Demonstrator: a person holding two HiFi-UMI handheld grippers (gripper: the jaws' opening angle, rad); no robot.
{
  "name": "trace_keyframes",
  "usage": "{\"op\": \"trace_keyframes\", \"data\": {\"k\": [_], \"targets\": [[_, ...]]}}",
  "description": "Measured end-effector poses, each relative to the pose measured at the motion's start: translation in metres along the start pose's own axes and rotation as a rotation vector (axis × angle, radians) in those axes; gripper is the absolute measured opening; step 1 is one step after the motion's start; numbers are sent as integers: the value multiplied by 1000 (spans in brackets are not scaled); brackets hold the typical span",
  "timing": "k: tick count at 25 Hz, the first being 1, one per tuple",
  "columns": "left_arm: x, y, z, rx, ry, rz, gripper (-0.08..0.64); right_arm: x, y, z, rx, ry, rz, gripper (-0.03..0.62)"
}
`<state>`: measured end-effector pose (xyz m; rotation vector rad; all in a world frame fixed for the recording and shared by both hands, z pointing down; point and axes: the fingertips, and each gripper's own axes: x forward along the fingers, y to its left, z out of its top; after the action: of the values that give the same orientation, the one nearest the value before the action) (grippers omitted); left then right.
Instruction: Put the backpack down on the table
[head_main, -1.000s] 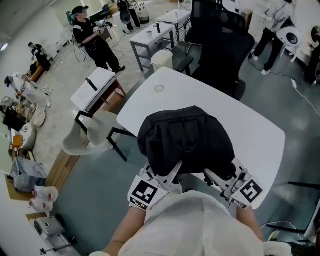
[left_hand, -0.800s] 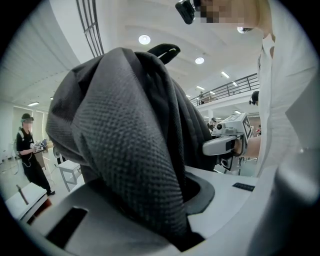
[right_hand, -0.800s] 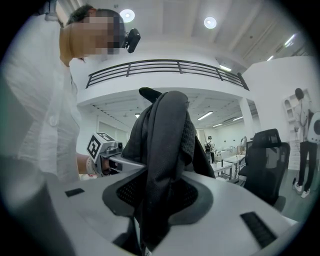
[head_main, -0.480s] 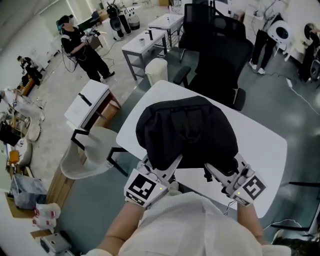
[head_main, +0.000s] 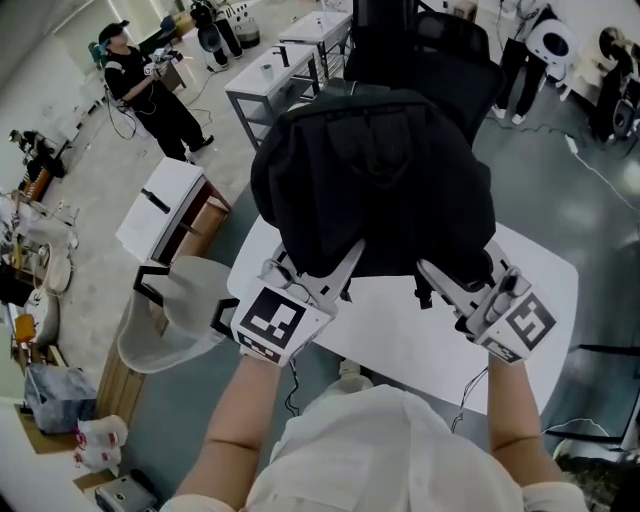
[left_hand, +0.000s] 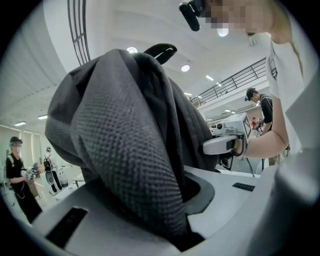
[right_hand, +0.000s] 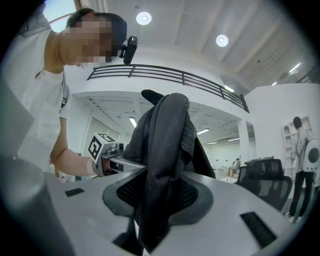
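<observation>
On my left gripper (head_main: 337, 270) the fingers (left_hand: 100, 220) sit narrow, pinching a thick mesh fold of the backpack (head_main: 375, 180). It hangs above the white surface (head_main: 400, 335), soft, saggy and probably weighty, so it wants a hold on each side. My right gripper (head_main: 440, 282) clamps another fold.

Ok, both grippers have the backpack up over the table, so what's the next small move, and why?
Probably lower both hands together, without opening either gripper. The backpack looks lifted off the white table, with fabric pinched in the left gripper and the right gripper, and there is bare tabletop beneath it to set it on.
</observation>
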<state>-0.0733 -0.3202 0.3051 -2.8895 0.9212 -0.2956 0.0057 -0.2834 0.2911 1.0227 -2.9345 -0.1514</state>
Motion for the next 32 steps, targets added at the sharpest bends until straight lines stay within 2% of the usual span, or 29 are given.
{"op": "trace_keyframes", "data": {"k": [6, 13, 24, 32], "targets": [[32, 34, -11, -13, -7, 6, 77, 27, -38, -13, 6, 10, -58, 146], [74, 60, -54, -30, 31, -7, 77, 49, -74, -63, 51, 30, -115, 146], [135, 66, -167, -142, 164, -34, 77, 62, -113, -188, 202, 186, -270, 150], [156, 52, -241, -231, 250, -41, 77, 57, -119, -269, 312, 275, -327, 160]]}}
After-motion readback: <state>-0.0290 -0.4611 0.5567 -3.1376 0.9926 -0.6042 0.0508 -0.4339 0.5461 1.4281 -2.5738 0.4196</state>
